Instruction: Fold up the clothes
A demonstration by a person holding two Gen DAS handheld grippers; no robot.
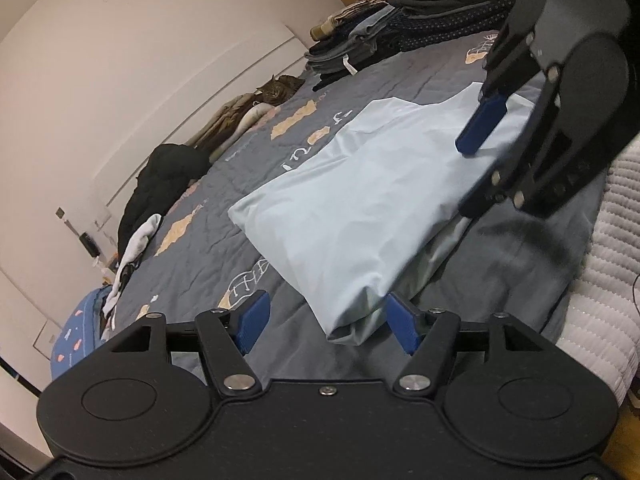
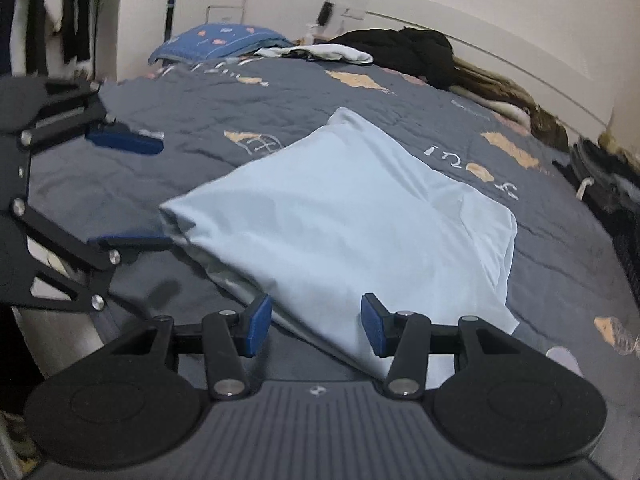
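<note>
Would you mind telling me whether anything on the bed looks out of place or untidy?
A cat lies against the wall on the quilt, beside the stacks of folded clothes. A black garment and white garment lie crumpled near the pillow. The light blue garment sits folded; both claws are open.

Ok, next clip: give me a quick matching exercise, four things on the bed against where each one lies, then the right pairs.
Things:
1. light blue garment
2. black jacket
3. blue pillow
4. stack of folded clothes

Places:
A. heaped by the wall, beside the white clothes
B. far corner of the bed in the left wrist view
C. folded on the quilt, between both open grippers
D. head of the bed, patterned with small shapes

Pairs: 1-C, 2-A, 3-D, 4-B
</note>
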